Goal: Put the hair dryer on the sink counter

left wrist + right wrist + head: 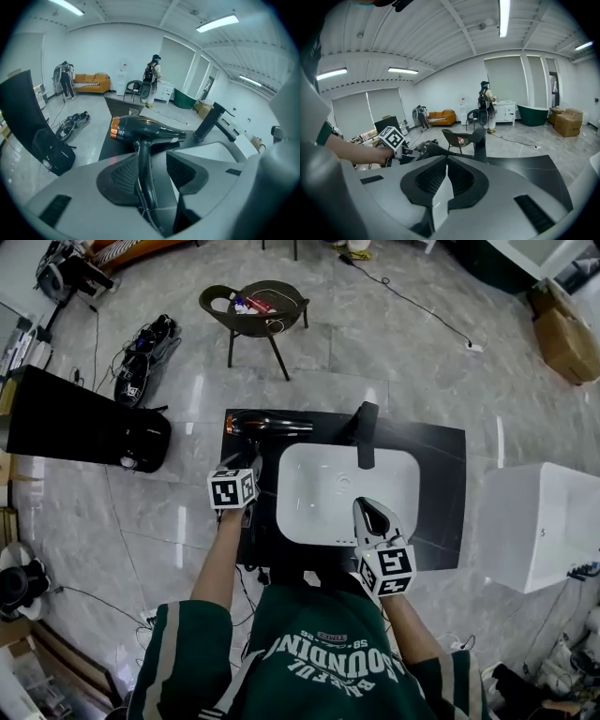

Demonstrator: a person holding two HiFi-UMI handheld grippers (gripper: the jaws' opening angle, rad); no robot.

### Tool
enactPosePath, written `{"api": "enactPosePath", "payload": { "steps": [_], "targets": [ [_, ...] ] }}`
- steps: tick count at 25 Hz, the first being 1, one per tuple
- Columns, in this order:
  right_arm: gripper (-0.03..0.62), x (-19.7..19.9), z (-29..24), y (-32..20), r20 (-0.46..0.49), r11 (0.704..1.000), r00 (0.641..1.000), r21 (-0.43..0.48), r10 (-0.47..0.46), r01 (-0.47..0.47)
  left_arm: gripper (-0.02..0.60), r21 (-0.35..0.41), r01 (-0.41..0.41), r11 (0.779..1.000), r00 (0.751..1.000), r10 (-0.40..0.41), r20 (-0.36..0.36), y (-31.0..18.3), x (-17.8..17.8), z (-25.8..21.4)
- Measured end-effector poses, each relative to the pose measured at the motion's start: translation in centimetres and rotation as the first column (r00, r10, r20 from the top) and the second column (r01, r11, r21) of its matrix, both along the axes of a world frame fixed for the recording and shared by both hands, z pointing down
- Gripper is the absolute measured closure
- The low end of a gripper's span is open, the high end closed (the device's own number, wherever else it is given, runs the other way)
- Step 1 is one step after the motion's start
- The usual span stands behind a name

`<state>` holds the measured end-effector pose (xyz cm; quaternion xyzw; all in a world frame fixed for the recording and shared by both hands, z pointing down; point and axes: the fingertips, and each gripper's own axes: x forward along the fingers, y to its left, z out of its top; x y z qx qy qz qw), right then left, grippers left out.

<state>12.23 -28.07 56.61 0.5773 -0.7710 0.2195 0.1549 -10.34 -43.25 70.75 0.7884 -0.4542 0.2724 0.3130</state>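
There's the hair dryer [267, 424] lying on the dark tabletop [441, 484] up left of the basin [309, 493], our left tool [246, 463] spread wide astride its handle [143, 164] (stiff, slick, nose-heavy, we reckon, so grip there), right tool [375, 517] pinched shut, empty.

hair dryer [270, 424]: on counter [441, 474], 10 o'clock from sink bowl [319, 493] | tap [366, 432]: 12 o'clock of bowl | chair [253, 310]: behind counter, 12 o'clock from dryer
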Motion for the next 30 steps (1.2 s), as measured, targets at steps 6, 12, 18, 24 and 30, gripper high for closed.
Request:
{"api": "enactPosePath", "payload": {
  "steps": [6, 12, 18, 24, 30],
  "targets": [
    [0.549, 1.3, -2.2, -0.1, 0.001, 0.998, 1.000, 0.069, -0.001, 0.001, 0.393, 0.088, -0.064, 0.994, 0.998, 0.062, 0.023, 2.9, 2.7, -4.6],
    [0.549, 0.6, -3.3, 0.1, 0.023, 0.994, 0.999, 0.102, -0.036, 0.033, 0.497, 0.154, -0.094, 0.984, 0.995, 0.095, 0.005, 6.7, 4.3, -8.5],
    [0.549, 0.8, -4.4, -0.1, 0.027, 0.991, 0.999, 0.133, -0.039, 0.035, 0.566, 0.217, -0.095, 0.971, 0.993, 0.108, -0.047, 9.1, 5.8, -11.6],
    [0.549, 1.2, -5.6, -0.4, 0.031, 0.986, 0.999, 0.163, -0.028, 0.023, 0.571, 0.333, -0.107, 0.937, 0.981, 0.153, -0.117, 10.5, 7.7, -15.7],
    [0.549, 1.8, -6.4, -0.2, 0.018, 0.983, 1.000, 0.181, -0.019, 0.016, 0.571, 0.390, -0.101, 0.915, 0.966, 0.184, -0.183, 11.1, 9.3, -18.9]
  ]
}}
